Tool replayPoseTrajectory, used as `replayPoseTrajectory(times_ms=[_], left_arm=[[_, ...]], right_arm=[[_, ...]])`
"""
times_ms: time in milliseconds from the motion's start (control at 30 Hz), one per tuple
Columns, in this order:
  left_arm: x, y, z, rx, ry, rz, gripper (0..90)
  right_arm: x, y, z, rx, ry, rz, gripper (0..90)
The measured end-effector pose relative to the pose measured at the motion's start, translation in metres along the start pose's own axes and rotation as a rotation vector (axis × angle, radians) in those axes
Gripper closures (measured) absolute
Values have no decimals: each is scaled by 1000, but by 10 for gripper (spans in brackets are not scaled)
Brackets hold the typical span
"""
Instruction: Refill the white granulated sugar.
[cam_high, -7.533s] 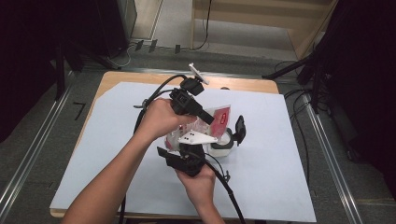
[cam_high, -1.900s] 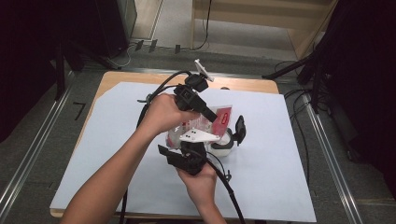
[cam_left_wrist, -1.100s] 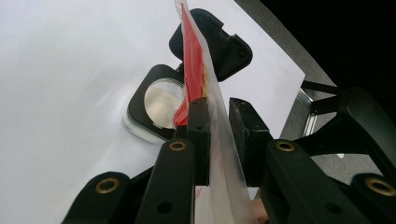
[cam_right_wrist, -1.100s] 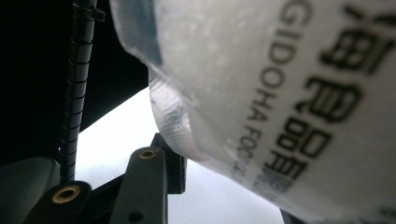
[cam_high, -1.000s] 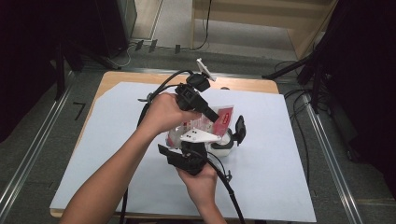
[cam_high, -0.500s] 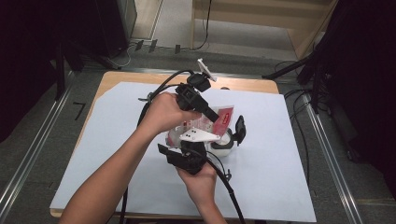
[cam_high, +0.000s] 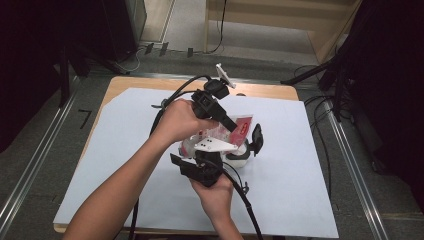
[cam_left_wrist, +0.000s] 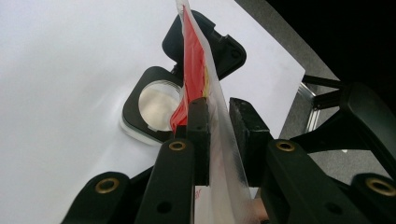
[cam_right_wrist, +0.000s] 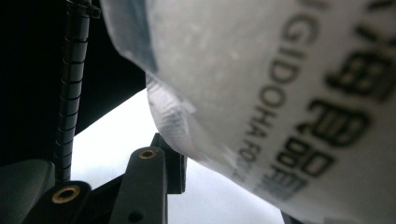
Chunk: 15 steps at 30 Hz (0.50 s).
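Packet (cam_high: 235, 131), a clear plastic pouch with a red printed end and dark lettering, is held up off the table near the middle of the white sheet (cam_high: 305, 200), caught between both grippers. Beyond the sheet's far edge a strip of bare wooden tabletop (cam_high: 125, 84) shows, and a dark floor surrounds the table. From the left, the person's left forearm crosses the sheet's near left part, and the left gripper (cam_high: 231, 124) points toward the right with its cable arching back over the hand. In the left gripper view its jaws are clamped on the packet's thin edge (cam_left_wrist: 215, 126), the red end rising above the pads. Just under and past the packet, a white container (cam_left_wrist: 156, 103) with a black rim and a hinged black lid (cam_high: 257, 139) thrown open stands on the sheet. The right gripper (cam_high: 210, 154) comes up from the near edge below the packet; in its own view the lettered film (cam_right_wrist: 289, 93) lies against the jaws, apparently gripped.
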<state>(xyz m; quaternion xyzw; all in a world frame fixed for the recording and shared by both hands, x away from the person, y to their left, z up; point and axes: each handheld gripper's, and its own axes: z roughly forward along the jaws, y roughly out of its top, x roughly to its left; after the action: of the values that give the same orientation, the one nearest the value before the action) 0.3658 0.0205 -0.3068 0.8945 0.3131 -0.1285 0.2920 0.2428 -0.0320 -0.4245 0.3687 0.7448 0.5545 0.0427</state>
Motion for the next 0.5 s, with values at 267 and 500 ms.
replayPoseTrajectory(times_ms=[267,500], left_arm=[[4,0,2,15,-2,-1,798],[4,-5,2,-1,-10,4,798]], right_arm=[[-2,-1,1,9,2,10,638],[-2,-4,3,12,-1,-3,637]])
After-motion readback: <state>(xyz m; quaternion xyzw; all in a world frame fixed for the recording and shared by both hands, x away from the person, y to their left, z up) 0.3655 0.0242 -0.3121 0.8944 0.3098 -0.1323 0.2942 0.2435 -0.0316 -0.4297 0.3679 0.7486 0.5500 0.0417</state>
